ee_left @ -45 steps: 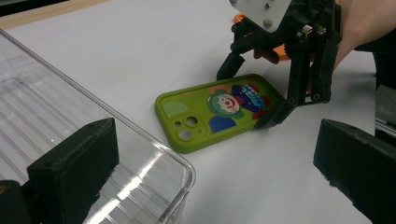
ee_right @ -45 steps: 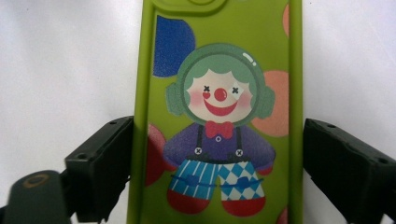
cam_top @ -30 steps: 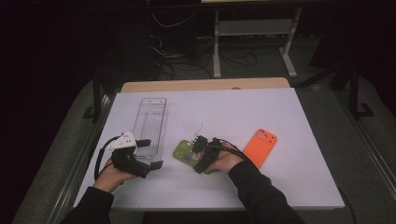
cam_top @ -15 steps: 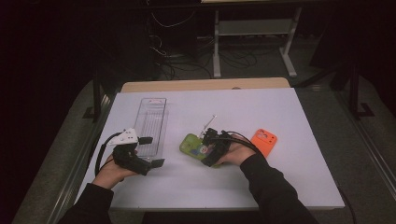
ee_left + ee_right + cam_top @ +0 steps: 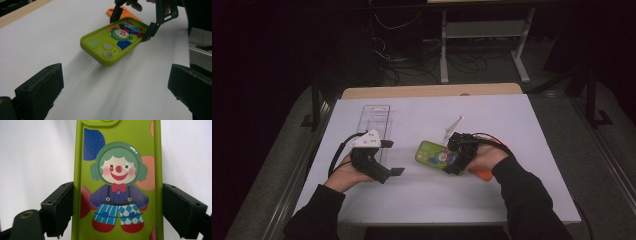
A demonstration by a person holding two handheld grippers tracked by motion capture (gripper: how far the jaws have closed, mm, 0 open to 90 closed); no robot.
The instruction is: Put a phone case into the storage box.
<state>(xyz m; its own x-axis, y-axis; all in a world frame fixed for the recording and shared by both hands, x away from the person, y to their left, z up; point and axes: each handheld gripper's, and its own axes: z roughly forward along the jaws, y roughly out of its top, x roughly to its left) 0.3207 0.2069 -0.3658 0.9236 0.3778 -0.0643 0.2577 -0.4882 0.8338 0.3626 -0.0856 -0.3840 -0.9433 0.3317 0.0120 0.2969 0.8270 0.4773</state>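
White sheeting covers the table [image 5: 512,130] you work at. Your right gripper [image 5: 455,159] clamps the green phone case [image 5: 113,42] across its width, both pads pressed on its long edges; its camera end juts beyond the jaws, lifted off the surface. Behind that gripper lies an orange case [image 5: 123,12]. Your left gripper [image 5: 388,171] stands wide open and empty, pointing toward the green case.

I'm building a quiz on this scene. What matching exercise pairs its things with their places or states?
Things:
1. green clown-print phone case
2. orange phone case
3. clear plastic tray
4. left gripper

States:
A. open, nothing between its jaws
B. flat on the table, partly under the right hand
C. clamped across its width, tilted off the table
D. past the left hand

Pairs: 1-C, 2-B, 3-D, 4-A
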